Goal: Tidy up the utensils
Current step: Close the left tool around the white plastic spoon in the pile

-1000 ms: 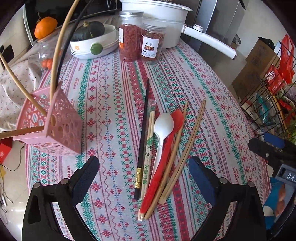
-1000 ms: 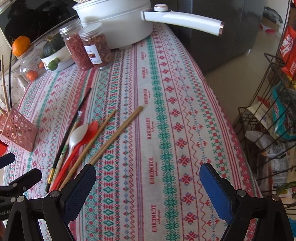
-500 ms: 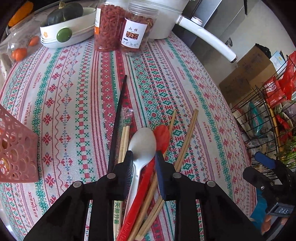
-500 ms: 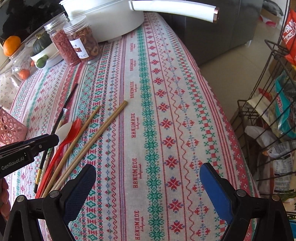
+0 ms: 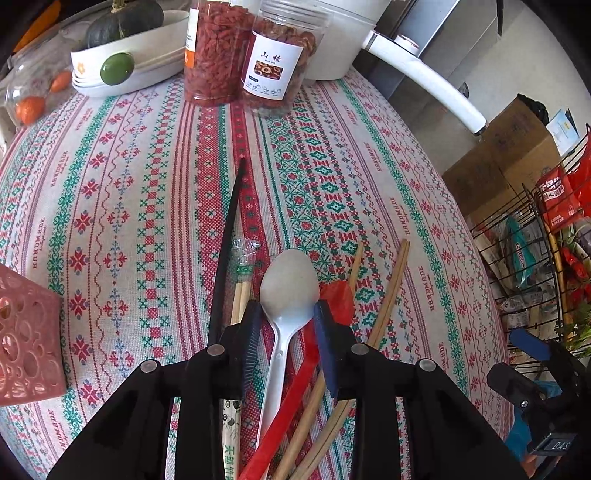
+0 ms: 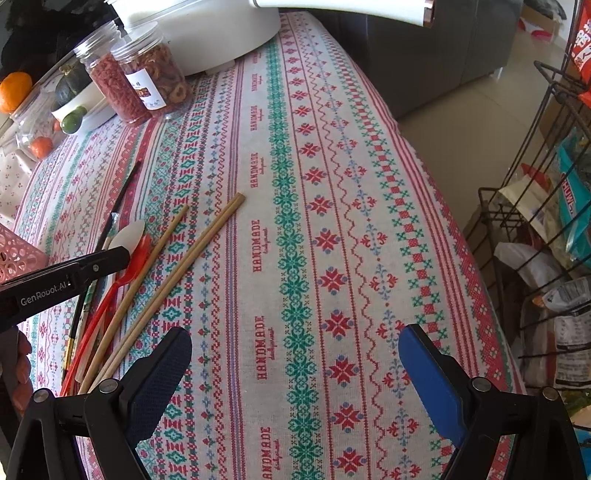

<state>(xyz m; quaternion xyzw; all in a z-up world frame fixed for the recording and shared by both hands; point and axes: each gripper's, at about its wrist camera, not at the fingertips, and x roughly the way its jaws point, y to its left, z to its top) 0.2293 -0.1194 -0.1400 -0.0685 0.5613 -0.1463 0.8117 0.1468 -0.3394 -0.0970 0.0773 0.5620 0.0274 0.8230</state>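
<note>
The white plastic spoon (image 5: 289, 295) lies on the patterned cloth of the counter (image 5: 369, 184), in the lower middle of the left wrist view, bowl toward the top of the frame and handle running down between the fingers of the left tool (image 5: 288, 314). That tool's jaws stand narrow around the spoon's neck and are opening a little; the pads flank the neck with a gap visible on each side, so no pressing grip shows. Just right of the white spoon lies a red spoon (image 5: 338, 297), its bowl partly behind the right finger. Left of it lie wrapped disposable chopsticks (image 5: 242, 280) and a long black chopstick (image 5: 227, 251) reaching toward the upper middle. To the right, two bare wooden chopsticks (image 5: 389, 295) slant up to the right.

At the left edge sits a pink perforated holder (image 5: 29, 332). Along the top stand two clear jars (image 5: 240, 51) of dried red goods, a white bowl (image 5: 129, 66) with a dark squash, and a white pot (image 5: 351, 33) whose handle runs to the upper right.

In the right wrist view the right tool (image 6: 295, 354) hangs over bare cloth at the bottom of the frame, jaws wide with nothing between them, the utensil cluster off to its left.
</note>
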